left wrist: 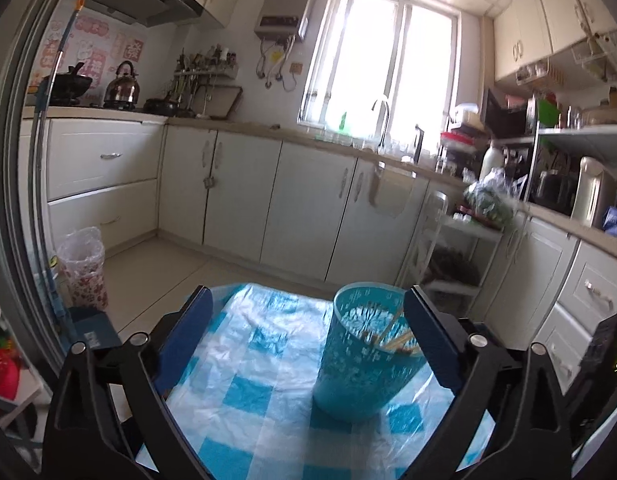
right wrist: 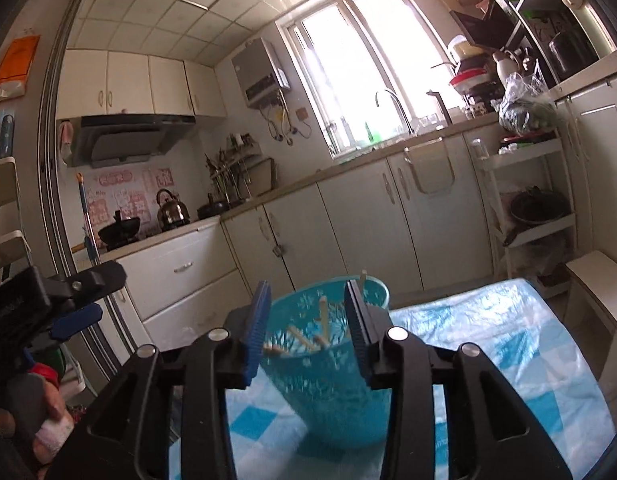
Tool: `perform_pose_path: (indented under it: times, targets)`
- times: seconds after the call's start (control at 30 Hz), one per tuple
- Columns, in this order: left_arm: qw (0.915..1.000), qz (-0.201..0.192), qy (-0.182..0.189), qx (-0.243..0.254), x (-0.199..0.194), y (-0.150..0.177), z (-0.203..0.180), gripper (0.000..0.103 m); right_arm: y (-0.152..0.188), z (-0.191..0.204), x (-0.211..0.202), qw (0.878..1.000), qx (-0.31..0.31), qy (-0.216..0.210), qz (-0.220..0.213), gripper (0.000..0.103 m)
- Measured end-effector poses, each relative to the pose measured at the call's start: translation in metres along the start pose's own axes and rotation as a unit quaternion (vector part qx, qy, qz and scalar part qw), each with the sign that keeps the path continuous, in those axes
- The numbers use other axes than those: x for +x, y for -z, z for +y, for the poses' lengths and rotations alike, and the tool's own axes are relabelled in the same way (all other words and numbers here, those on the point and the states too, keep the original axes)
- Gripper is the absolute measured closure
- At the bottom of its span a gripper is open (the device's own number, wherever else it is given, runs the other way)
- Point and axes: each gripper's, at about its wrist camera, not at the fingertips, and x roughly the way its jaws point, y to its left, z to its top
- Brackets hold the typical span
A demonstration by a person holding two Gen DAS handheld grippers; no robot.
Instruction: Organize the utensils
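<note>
A teal plastic cup (left wrist: 362,364) with a snowflake pattern stands on a table under a blue-and-white checked cloth (left wrist: 252,380). Several wooden chopsticks (left wrist: 396,334) lean inside it. My left gripper (left wrist: 306,300) is open wide and empty, with the cup by its right finger. In the right wrist view the same cup (right wrist: 328,384) sits just beyond my right gripper (right wrist: 306,284), which is open and empty above the cup's near rim. The chopsticks (right wrist: 304,338) show between its fingers. The left gripper (right wrist: 74,300) shows at the left edge there.
White kitchen cabinets (left wrist: 308,204) and a counter with a sink tap (left wrist: 382,120) run behind the table. A lined waste bin (left wrist: 84,268) stands on the floor at left. A white rack (right wrist: 536,208) and a white stool (right wrist: 604,292) stand at right.
</note>
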Motion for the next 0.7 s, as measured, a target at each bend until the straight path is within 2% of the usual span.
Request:
perform_pose_path:
  times: [0.07, 0.13, 0.27, 0.3, 0.5, 0.7]
  targets:
    - [0.9999, 0.008, -0.005, 0.006, -0.005, 0.003, -0.001, 0.008, 0.003, 0.003, -0.008, 1.0, -0.002, 0.006, 0.016, 0.052]
    - [0.9998, 0.018, -0.003, 0.012, -0.008, 0.005, -0.002, 0.008, 0.005, 0.009, -0.018, 0.999, -0.01, 0.021, 0.035, 0.038]
    - [0.9987, 0.037, 0.004, 0.035, -0.02, 0.01, -0.007, 0.008, 0.008, 0.021, -0.039, 0.997, -0.026, 0.044, 0.055, 0.029]
    - [0.9985, 0.039, 0.004, 0.039, -0.023, 0.011, -0.008, 0.008, 0.009, 0.025, -0.045, 0.996, -0.032, 0.054, 0.061, 0.023]
    - [0.9973, 0.049, 0.001, 0.055, -0.056, 0.017, -0.005, 0.008, 0.016, 0.041, -0.076, 0.992, -0.042, 0.073, 0.091, 0.016]
    - [0.9957, 0.059, -0.011, 0.07, -0.093, 0.018, 0.0, 0.008, 0.018, 0.061, -0.112, 0.991, -0.042, 0.08, 0.101, 0.008]
